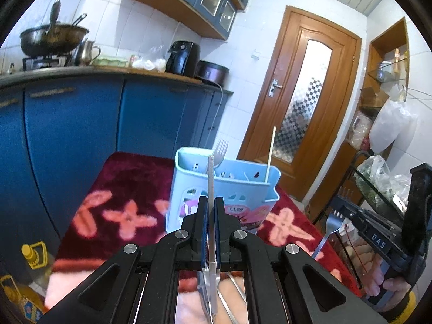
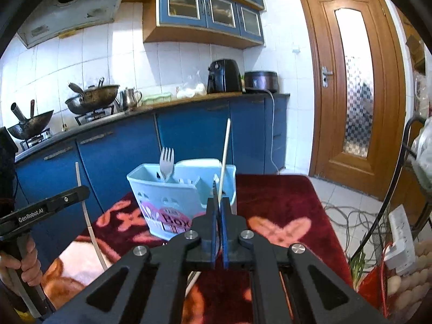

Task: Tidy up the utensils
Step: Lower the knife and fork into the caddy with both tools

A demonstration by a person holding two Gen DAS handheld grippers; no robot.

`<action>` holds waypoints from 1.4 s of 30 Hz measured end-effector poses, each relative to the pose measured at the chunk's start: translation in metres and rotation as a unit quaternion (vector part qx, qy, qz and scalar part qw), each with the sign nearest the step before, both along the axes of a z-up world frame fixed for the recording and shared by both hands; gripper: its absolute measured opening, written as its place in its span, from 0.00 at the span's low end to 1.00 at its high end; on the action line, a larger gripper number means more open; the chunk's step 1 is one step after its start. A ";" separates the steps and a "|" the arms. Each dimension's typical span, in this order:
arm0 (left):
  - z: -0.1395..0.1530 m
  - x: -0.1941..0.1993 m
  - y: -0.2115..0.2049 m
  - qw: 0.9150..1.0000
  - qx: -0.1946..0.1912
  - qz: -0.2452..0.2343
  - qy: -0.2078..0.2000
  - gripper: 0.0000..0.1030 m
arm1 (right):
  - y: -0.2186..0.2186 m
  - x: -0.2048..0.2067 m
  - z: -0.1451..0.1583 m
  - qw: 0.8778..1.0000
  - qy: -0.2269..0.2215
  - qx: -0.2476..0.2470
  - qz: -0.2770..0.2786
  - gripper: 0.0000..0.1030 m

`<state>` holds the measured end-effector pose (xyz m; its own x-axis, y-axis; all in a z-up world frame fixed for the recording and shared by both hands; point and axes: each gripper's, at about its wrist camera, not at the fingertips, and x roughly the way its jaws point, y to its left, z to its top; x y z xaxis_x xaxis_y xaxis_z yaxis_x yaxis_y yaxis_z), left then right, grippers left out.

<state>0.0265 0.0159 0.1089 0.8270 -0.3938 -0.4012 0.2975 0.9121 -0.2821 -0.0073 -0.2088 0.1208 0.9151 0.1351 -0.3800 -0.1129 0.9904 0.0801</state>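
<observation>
- Holding a utensil each, both grippers face the light-blue caddy [image 1: 216, 189] standing upright on the red floral cloth [image 1: 129, 178]
- The left gripper [image 1: 211, 202] pinches a thin steel handle [image 1: 211, 178] upright between its pads; the utensil's working end hangs below and is too blurred to name
- The right gripper [image 2: 218, 205] clamps a fork [image 1: 330, 225] edge-on, its tines at 12 o'clock
- The caddy already holds one fork [image 2: 166, 162], tines up, in the left wrist's 12 o'clock compartment, and a pale chopstick [image 2: 224, 154] in the narrower section at 1 o'clock
- To seat the left piece well, I judge it should be carried above the near rim, kept vertical, then lowered straight
- The standing fork and chopstick crowd the openings, so a tilted entry could knock them
- Open room lies at 9 o'clock over the cloth; at 3 o'clock the cloth's edge is near, with a wire rack [image 1: 378, 183] just beyond
</observation>
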 end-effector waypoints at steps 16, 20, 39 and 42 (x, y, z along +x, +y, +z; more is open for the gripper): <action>0.046 0.029 -0.002 0.999 0.017 0.013 -0.050 0.04 | 0.000 0.027 0.056 0.997 -0.044 -0.039 -0.045 0.04; 0.061 0.042 -0.004 0.997 0.022 0.019 -0.067 0.04 | -0.004 0.045 0.069 0.996 -0.048 -0.048 -0.062 0.04; 0.070 0.130 -0.020 0.995 0.043 0.041 -0.086 0.04 | -0.007 0.133 0.071 0.991 -0.037 -0.075 -0.101 0.05; 0.055 0.138 -0.021 0.996 0.042 0.036 -0.074 0.04 | 0.001 0.139 0.055 0.992 -0.025 -0.082 -0.094 0.05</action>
<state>0.1645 -0.0051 0.1644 0.9042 -0.3023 -0.3017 0.2637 0.9508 -0.1625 0.1312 -0.2080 0.1760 0.9366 -0.1006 -0.3357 0.0761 0.9934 -0.0853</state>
